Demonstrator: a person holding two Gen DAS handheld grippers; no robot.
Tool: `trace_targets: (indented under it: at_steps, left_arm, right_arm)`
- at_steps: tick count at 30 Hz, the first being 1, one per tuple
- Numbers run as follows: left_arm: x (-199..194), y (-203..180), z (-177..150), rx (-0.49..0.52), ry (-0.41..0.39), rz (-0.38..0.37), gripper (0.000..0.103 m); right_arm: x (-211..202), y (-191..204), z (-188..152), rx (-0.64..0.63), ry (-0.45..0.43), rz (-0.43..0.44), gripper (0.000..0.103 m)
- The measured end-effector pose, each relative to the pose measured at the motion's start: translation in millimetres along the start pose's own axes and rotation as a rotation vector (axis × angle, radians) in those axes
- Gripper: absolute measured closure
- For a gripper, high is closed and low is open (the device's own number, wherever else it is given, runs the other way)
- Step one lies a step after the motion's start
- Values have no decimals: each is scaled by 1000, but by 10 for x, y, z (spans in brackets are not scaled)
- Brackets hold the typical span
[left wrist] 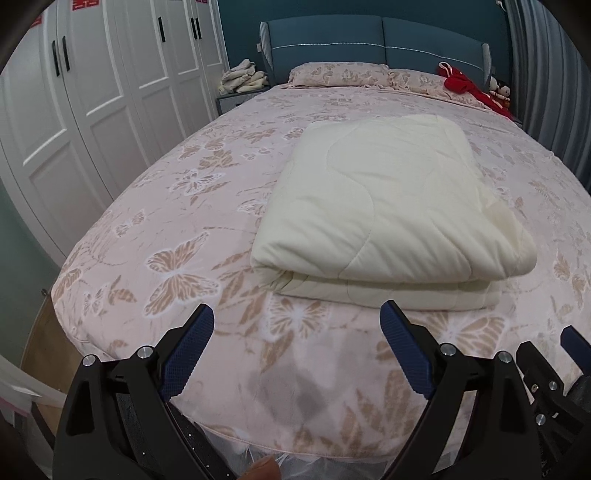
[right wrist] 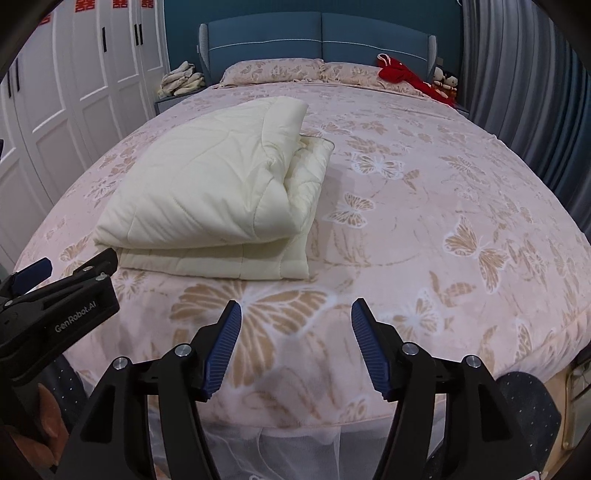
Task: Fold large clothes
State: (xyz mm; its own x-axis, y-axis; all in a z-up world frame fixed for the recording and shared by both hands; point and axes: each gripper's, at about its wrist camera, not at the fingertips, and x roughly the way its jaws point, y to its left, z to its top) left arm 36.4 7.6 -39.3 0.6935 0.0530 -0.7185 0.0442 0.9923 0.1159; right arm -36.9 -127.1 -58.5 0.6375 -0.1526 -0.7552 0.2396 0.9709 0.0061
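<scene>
Folded quilt (left wrist: 388,206) on bed (left wrist: 207,206), pillows (left wrist: 338,74) behind by headboard (left wrist: 373,40); wardrobe (left wrist: 92,92) left, curtain (right wrist: 524,92) right

"GenRobot.AI" on the left gripper (right wrist: 70,275); red double-happiness signs (right wrist: 123,3) on wardrobe doors (right wrist: 92,74)

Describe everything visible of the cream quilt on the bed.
The cream quilted comforter is padded fabric with curved stitch lines, folded into a thick rectangular bundle of stacked layers, the top layer puffed and rounded. It lies flat on the pink butterfly-print bedspread, toward the foot. Neither open tool touches it; only the bedspread does.
</scene>
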Motion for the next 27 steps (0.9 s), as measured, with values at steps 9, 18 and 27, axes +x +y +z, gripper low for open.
trace_targets:
  at_steps: [9, 18, 27]
  left_arm:
    - [-56, -44, -165, 24, -36, 16, 13]
    - [-85, -115, -223, 48, -44, 34, 12]
    - [-75, -113, -234, 42, -14, 12, 12]
  right_arm:
    - [-35, 42, -99, -4, -7, -6, 42]
    - [-29, 72, -142, -16, -1, -17, 41]
    - [-35, 121, -148, -27, -1, -26, 41]
